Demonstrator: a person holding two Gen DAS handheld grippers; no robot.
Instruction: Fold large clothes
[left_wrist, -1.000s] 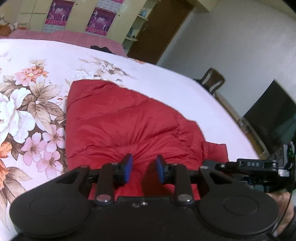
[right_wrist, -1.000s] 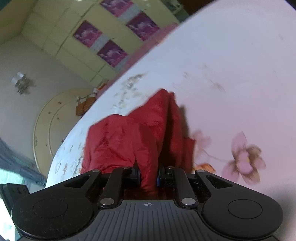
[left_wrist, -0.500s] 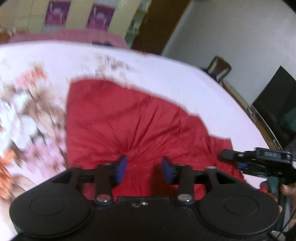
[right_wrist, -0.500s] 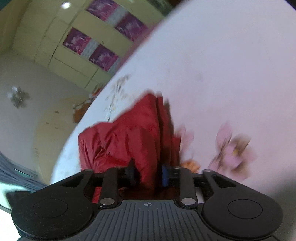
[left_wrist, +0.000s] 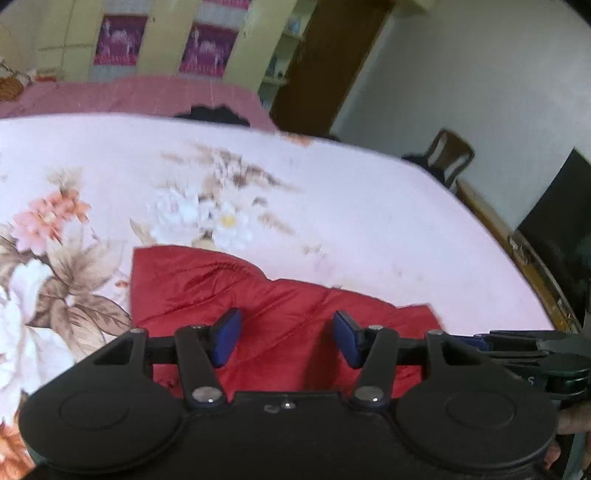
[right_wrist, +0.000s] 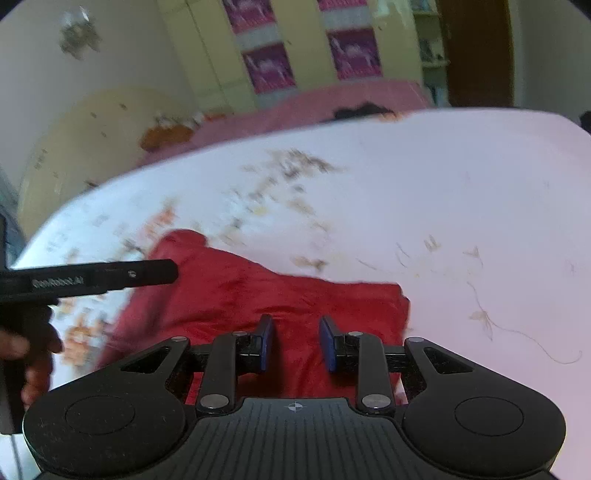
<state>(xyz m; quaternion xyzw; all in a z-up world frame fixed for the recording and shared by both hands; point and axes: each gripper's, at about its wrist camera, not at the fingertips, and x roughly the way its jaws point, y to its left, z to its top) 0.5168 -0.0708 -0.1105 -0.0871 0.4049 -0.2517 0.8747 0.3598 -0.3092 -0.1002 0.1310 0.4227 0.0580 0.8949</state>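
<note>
Red jackets: one red jacket (left_wrist: 280, 306) on the bed (left_wrist: 369, 221)
Beds: one
Grippers: two, the left gripper (left_wrist: 286, 338) and the right gripper (right_wrist: 295, 341)
Chairs: one chair (left_wrist: 448, 157)
Purple posters: two purple posters (left_wrist: 120, 38)

Both wrist views angled down, close above shared red jacket (left_wrist: 280, 310), bed (right_wrist: 461, 206)

Motion blur smears the floral bedsheet (right_wrist: 369, 206), while the red jacket's (left_wrist: 288, 306) near edge lies hidden beneath the left gripper (left_wrist: 287, 338) body.
</note>
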